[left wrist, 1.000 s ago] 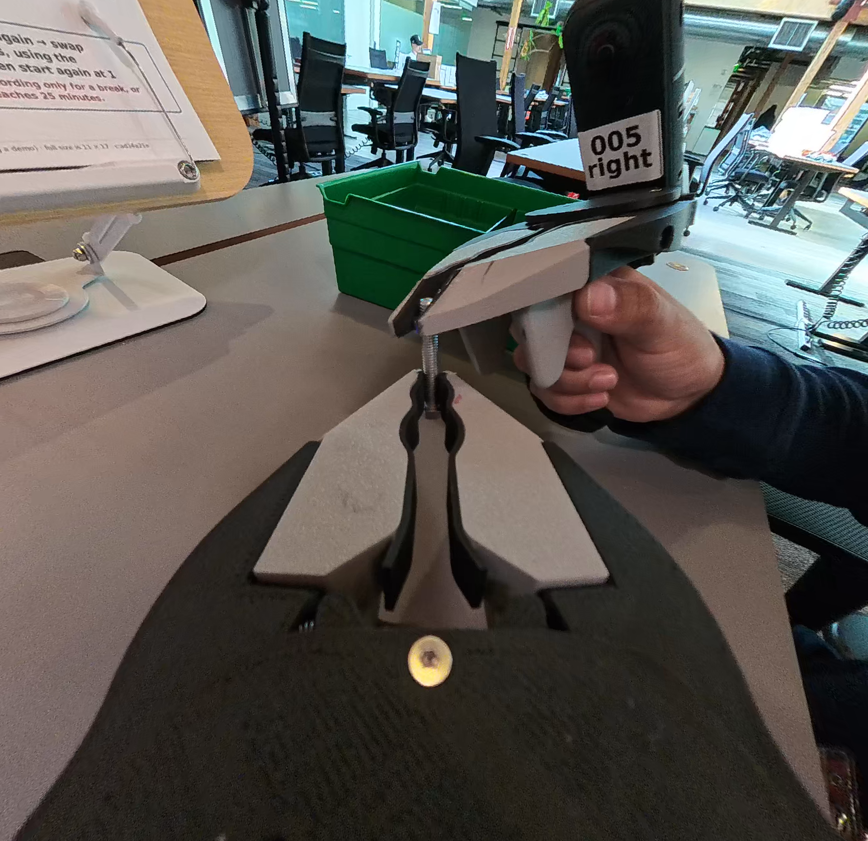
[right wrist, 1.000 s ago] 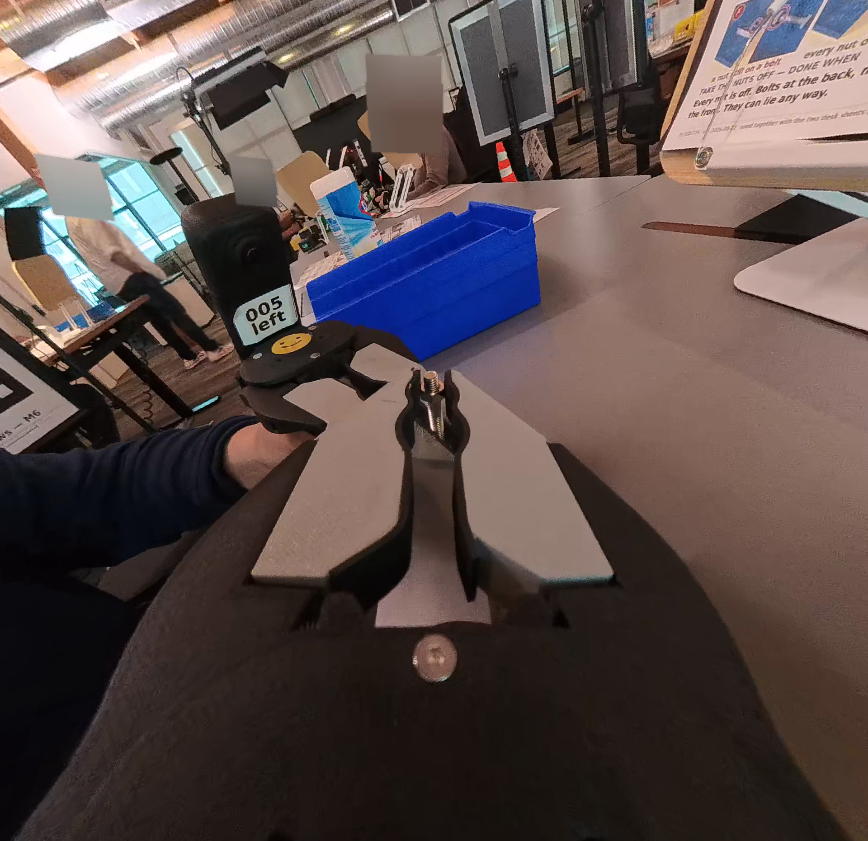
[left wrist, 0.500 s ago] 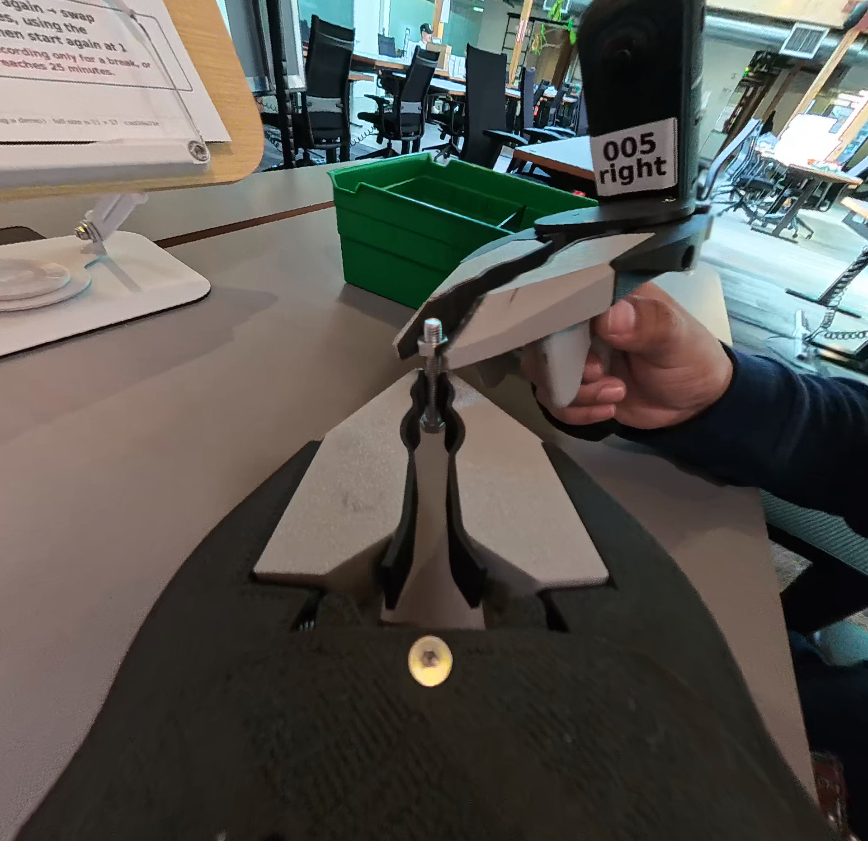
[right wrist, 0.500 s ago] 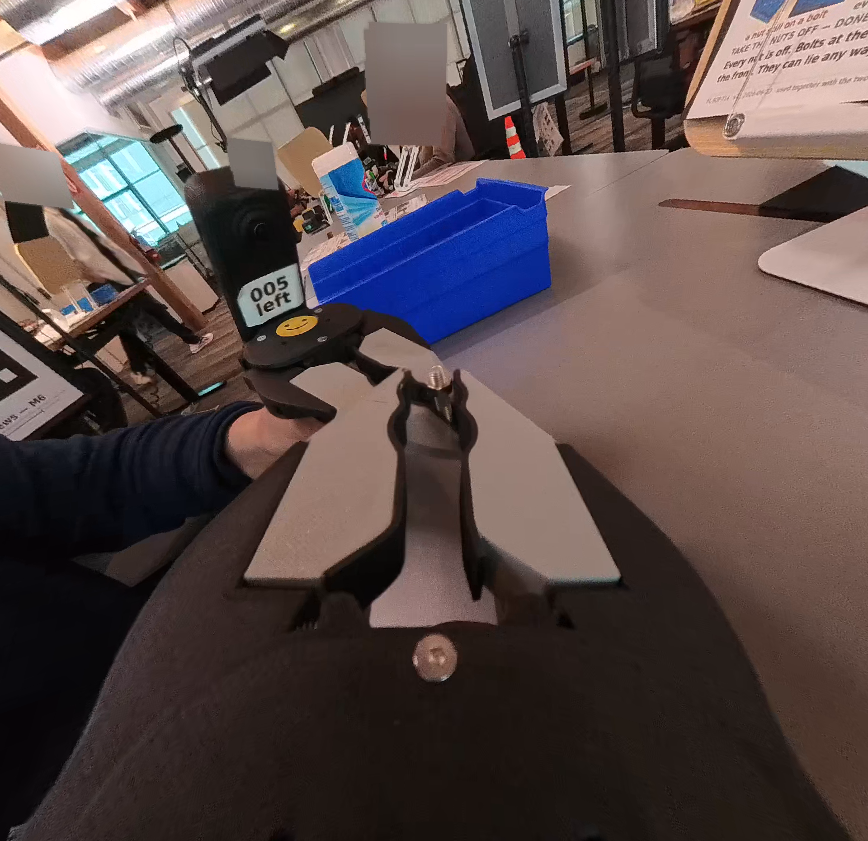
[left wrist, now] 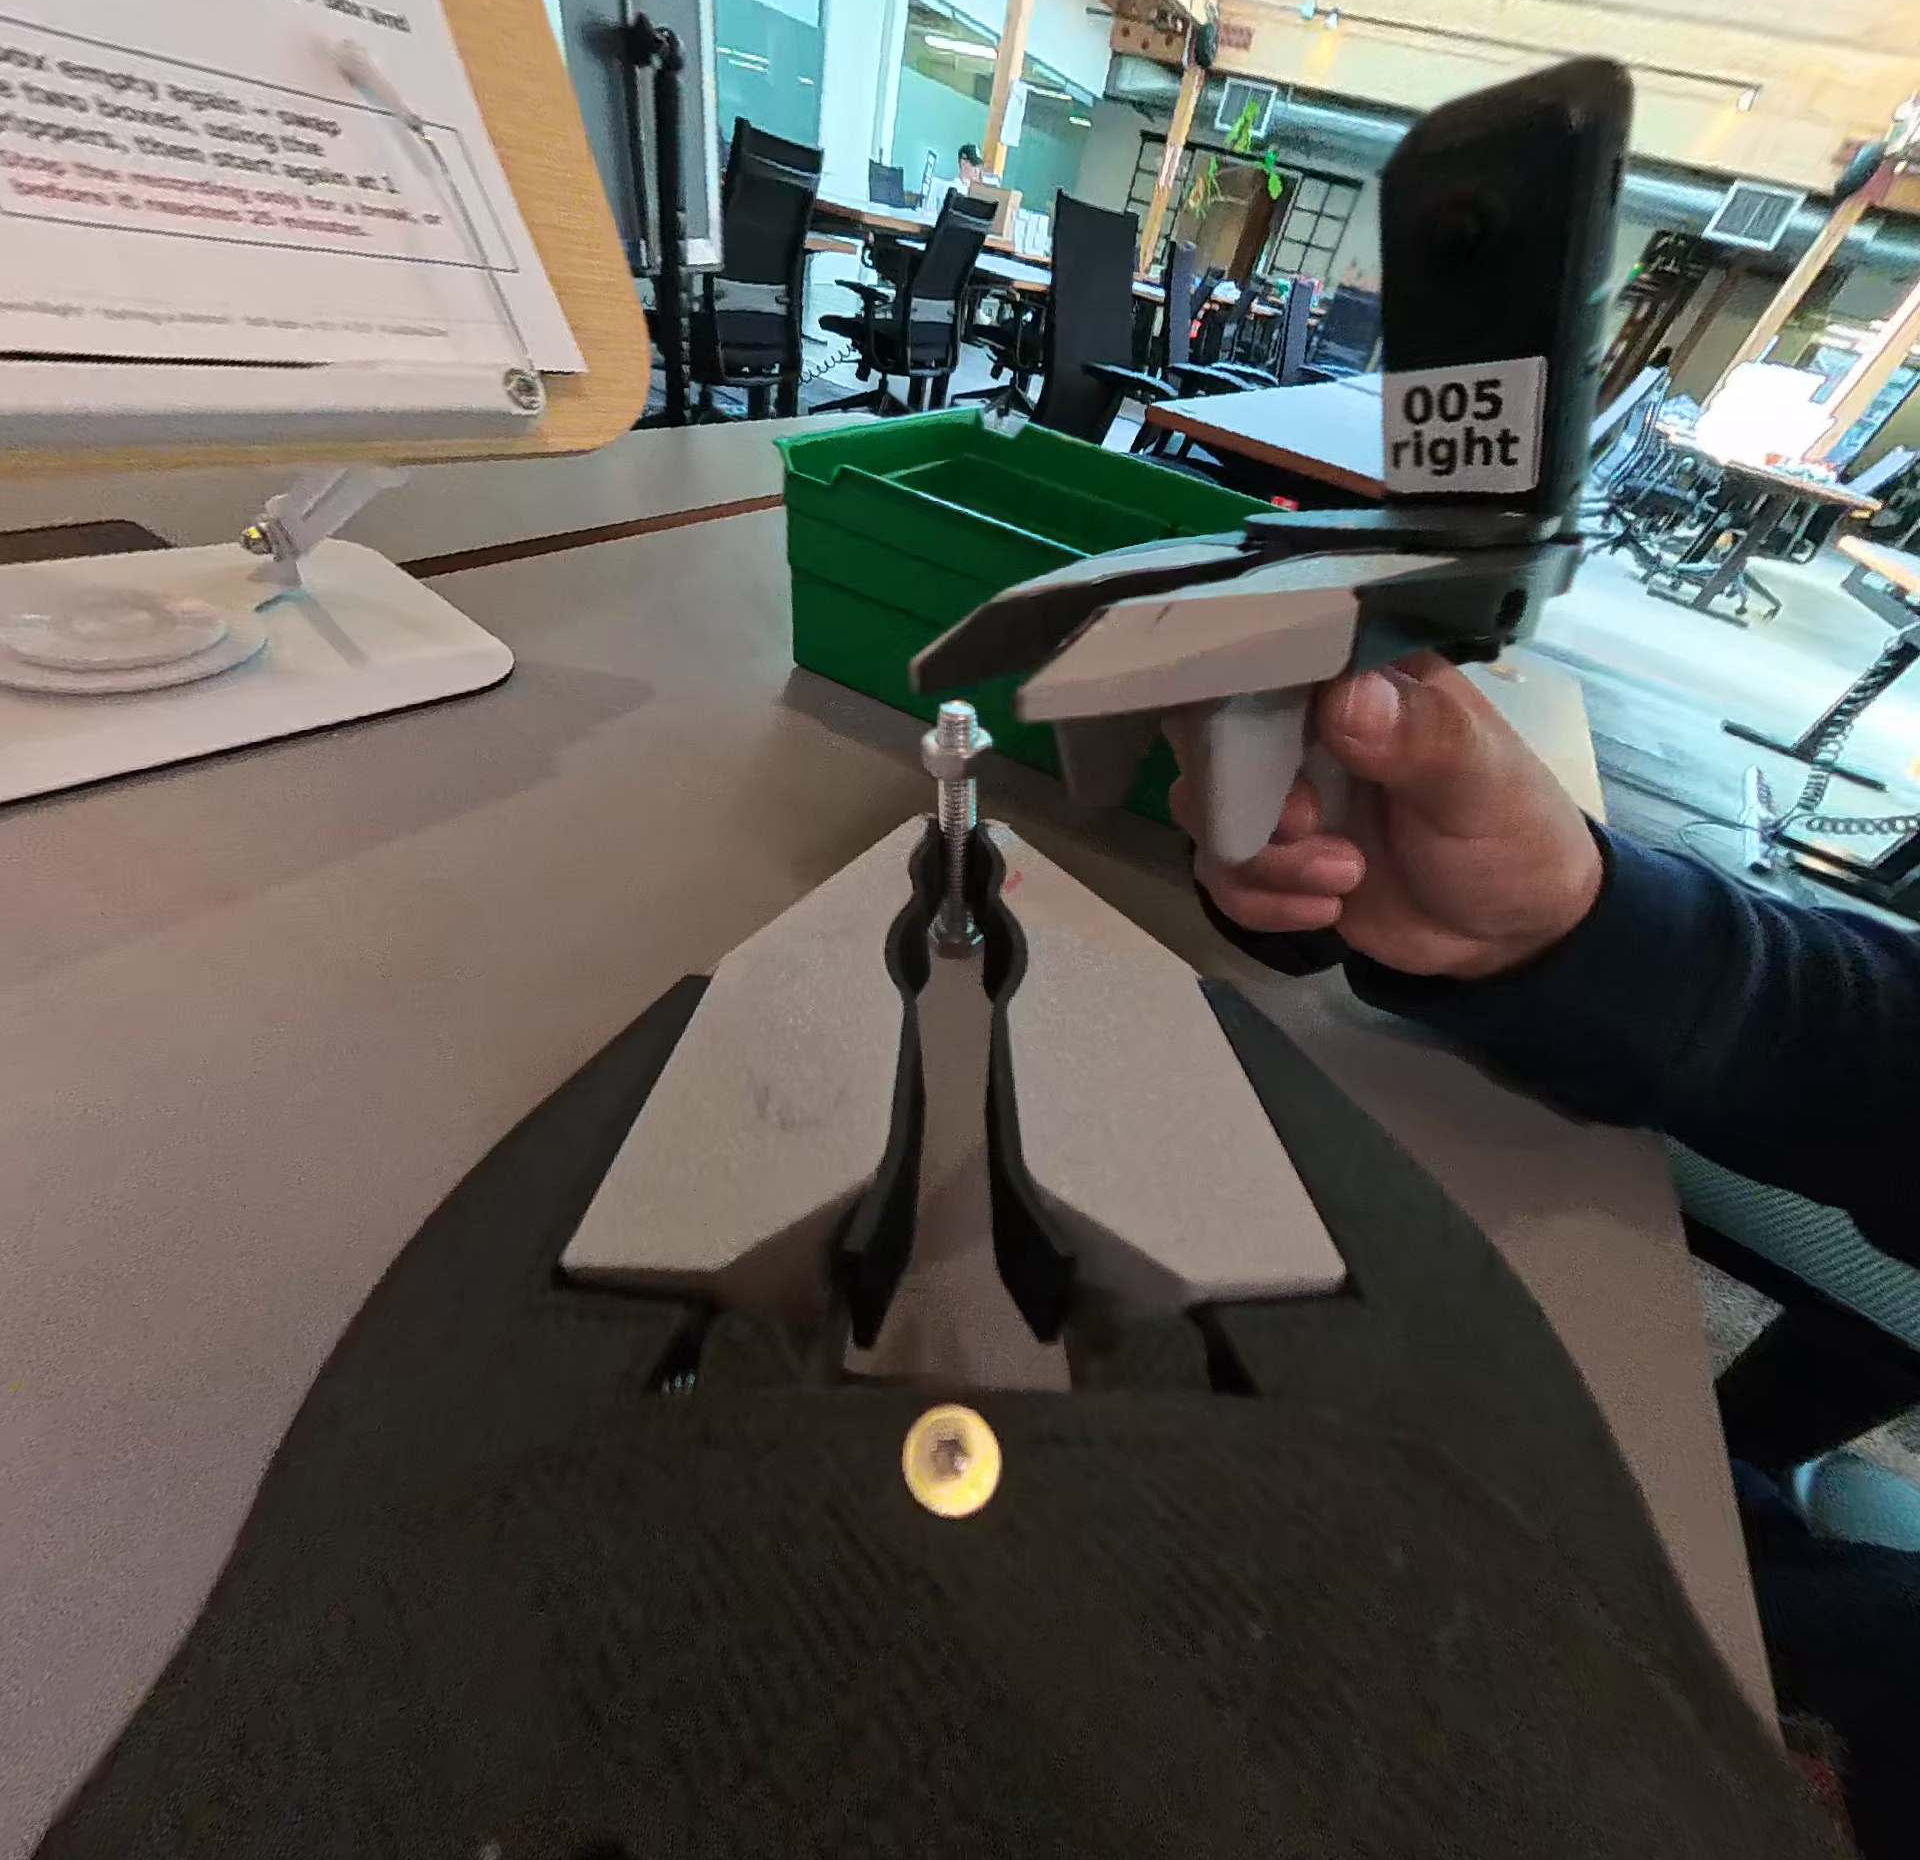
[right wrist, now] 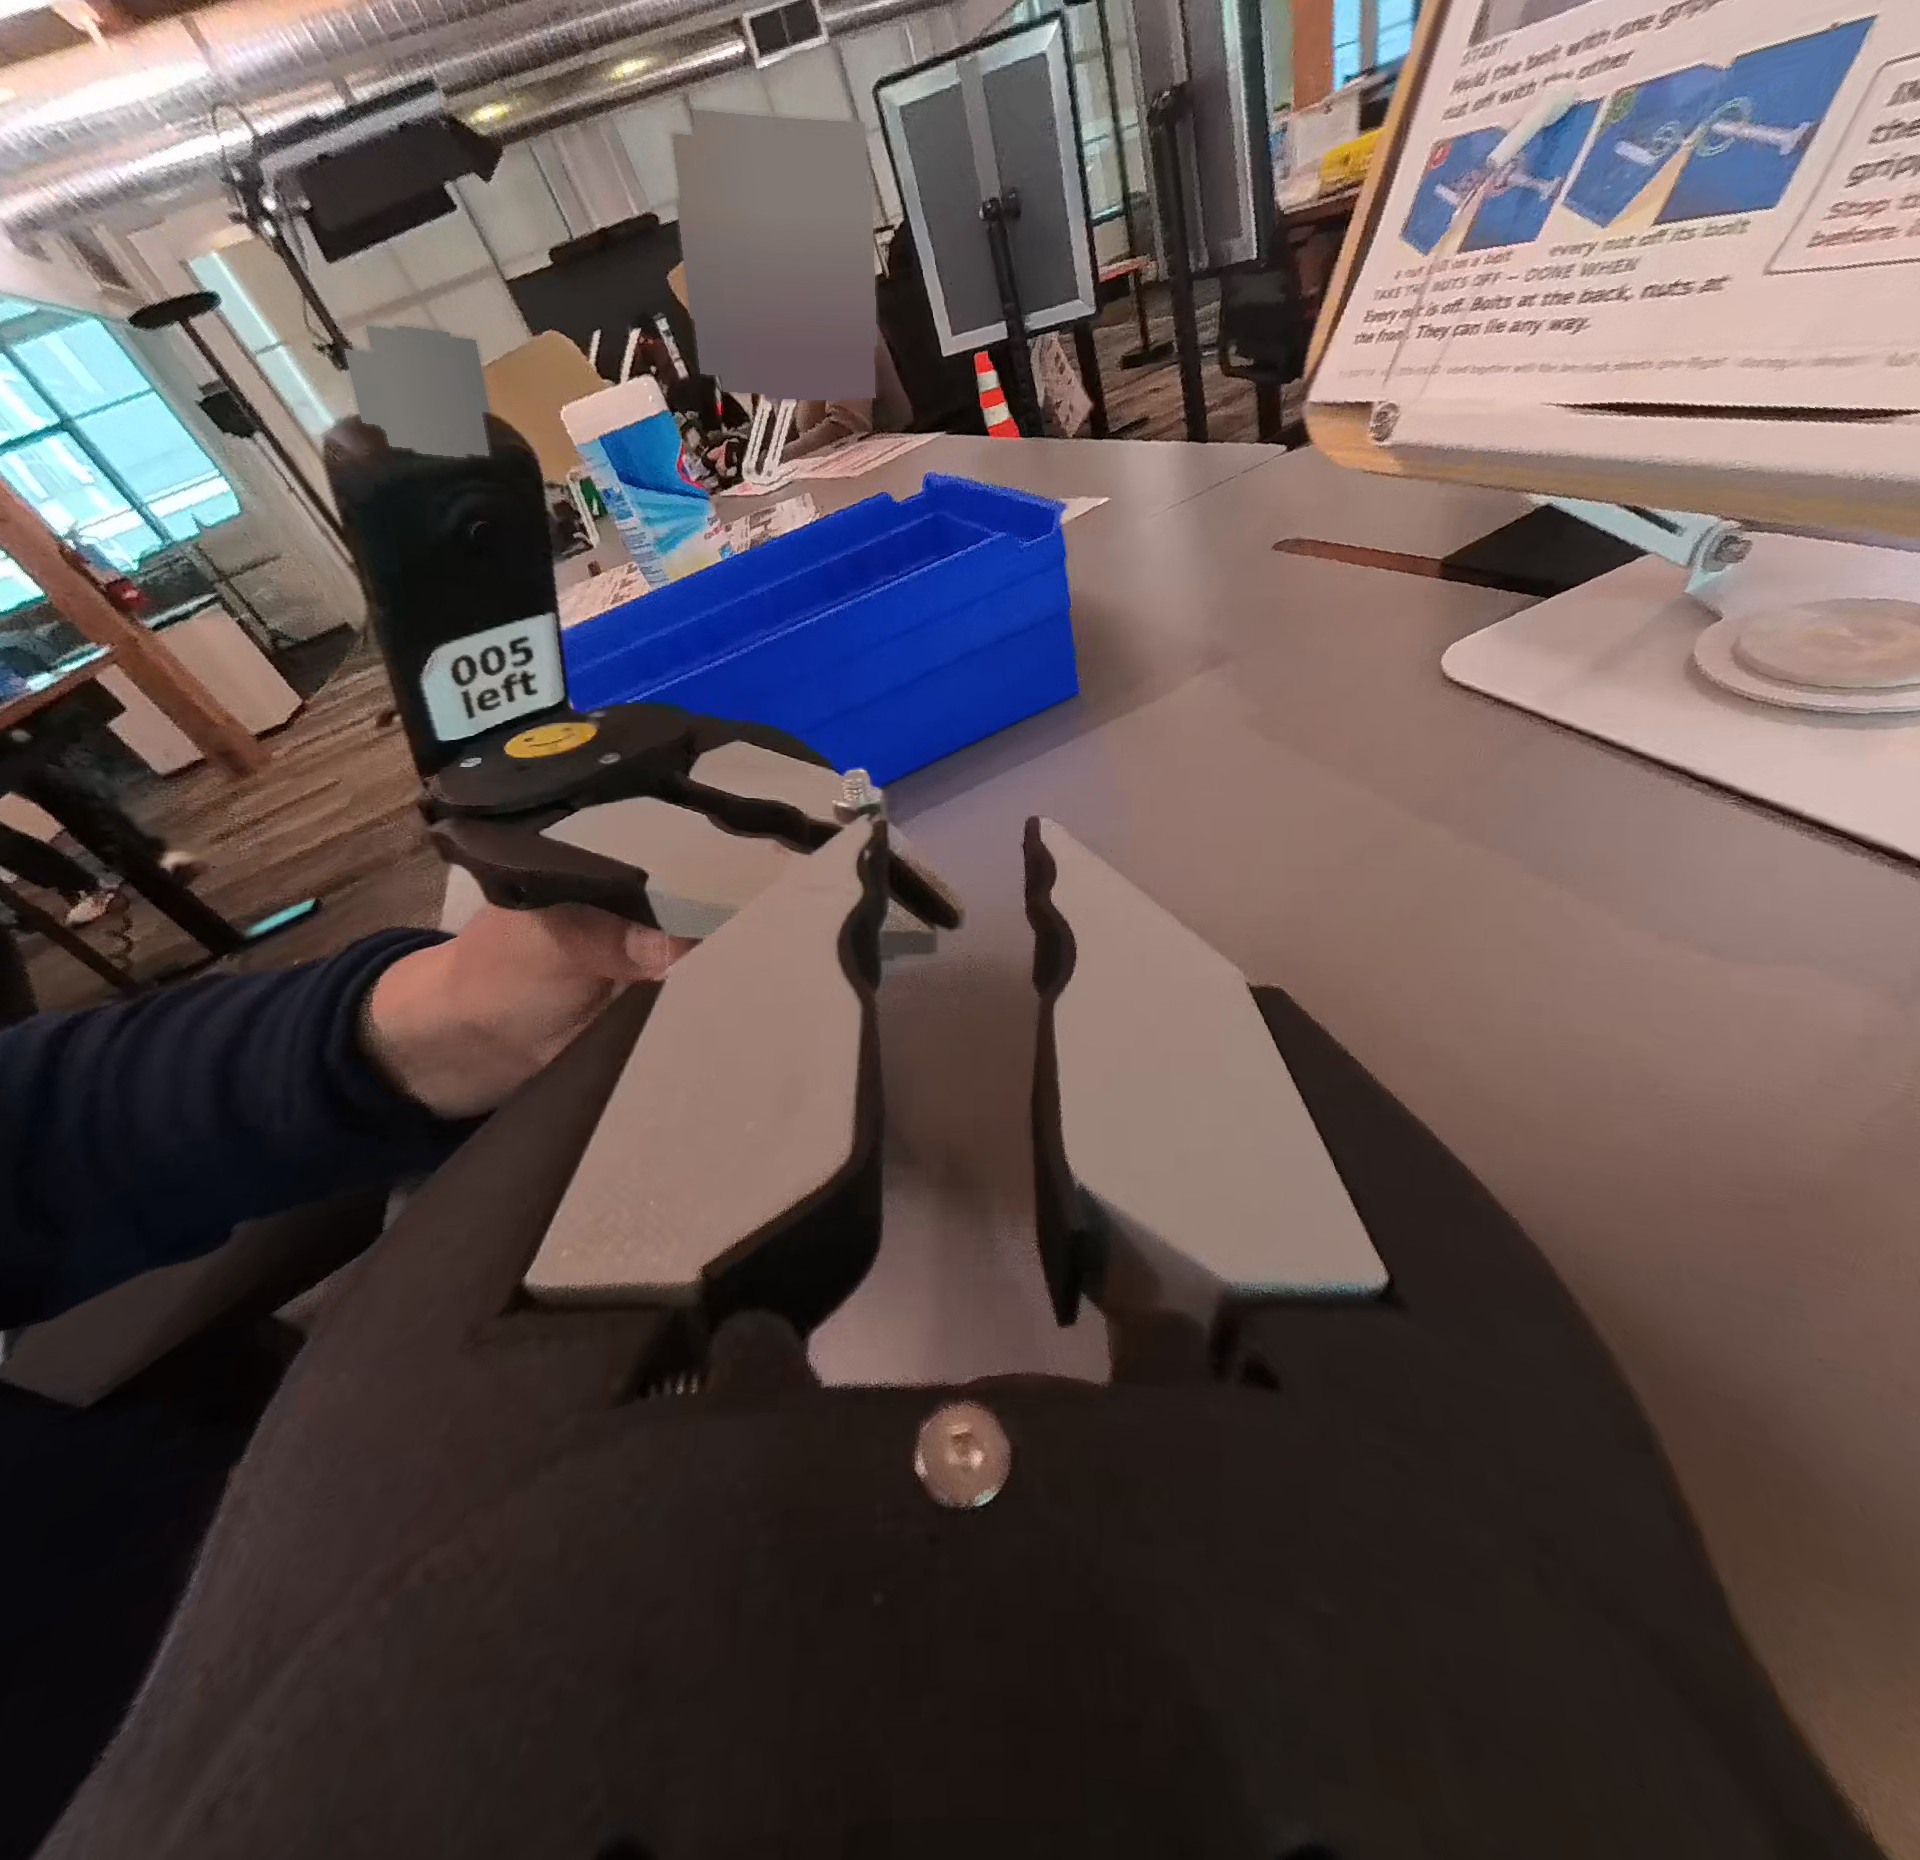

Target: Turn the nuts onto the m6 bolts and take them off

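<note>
While clamped low in the left hand-held gripper (left wrist: 951, 917) at frame centre, bolt (left wrist: 954, 844) stands upright, head down between the jaws, nut (left wrist: 956, 750) sitting near the threaded tip. Just beyond, upper right of frame, right hand-held gripper (left wrist: 977, 683) hovering beside the nut, apart from it, released; jaws spread in its own view, nothing held. Likely between turns in the nut-turning step; direction unclear. Next move calls for lining open jaws over the nut, clenching, twisting without tilting the bolt. Farther back on the table (left wrist: 312, 927): green bin (left wrist: 914, 553), document stand (left wrist: 260, 605).
</note>
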{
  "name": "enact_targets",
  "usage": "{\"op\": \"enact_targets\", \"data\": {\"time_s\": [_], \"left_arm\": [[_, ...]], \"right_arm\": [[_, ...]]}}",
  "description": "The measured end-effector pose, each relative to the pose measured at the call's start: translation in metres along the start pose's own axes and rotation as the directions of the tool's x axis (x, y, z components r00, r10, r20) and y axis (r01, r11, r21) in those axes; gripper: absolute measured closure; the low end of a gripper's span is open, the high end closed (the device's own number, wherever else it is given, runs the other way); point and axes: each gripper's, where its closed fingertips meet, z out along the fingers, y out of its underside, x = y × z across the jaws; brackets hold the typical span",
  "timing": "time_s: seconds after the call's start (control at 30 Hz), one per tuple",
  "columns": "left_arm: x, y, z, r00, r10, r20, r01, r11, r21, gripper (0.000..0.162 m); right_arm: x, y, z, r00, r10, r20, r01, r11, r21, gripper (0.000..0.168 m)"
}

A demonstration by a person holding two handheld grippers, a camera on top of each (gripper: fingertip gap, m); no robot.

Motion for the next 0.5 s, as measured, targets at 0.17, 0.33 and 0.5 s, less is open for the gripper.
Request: {"op": "enact_targets", "data": {"time_s": [0.17,0.33,0.5], "left_arm": [[0.007,0.002,0.003,1.000,0.027,-0.016,-0.027,1.000,-0.014,0.159],[0.009,0.003,0.005,0.998,0.058,-0.003,-0.058,0.998,-0.020,0.159],[0.002,0.003,0.001,0.999,0.035,0.000,-0.035,0.999,-0.017,0.159]], "right_arm": [[-0.017,0.001,0.007,0.997,-0.035,0.063,0.035,0.999,0.001,0.137],[-0.006,0.008,0.007,0.997,-0.076,-0.009,0.076,0.996,-0.048,0.135],[-0.009,-0.006,-0.003,0.998,-0.029,0.051,0.028,0.999,0.025,0.142]]}}
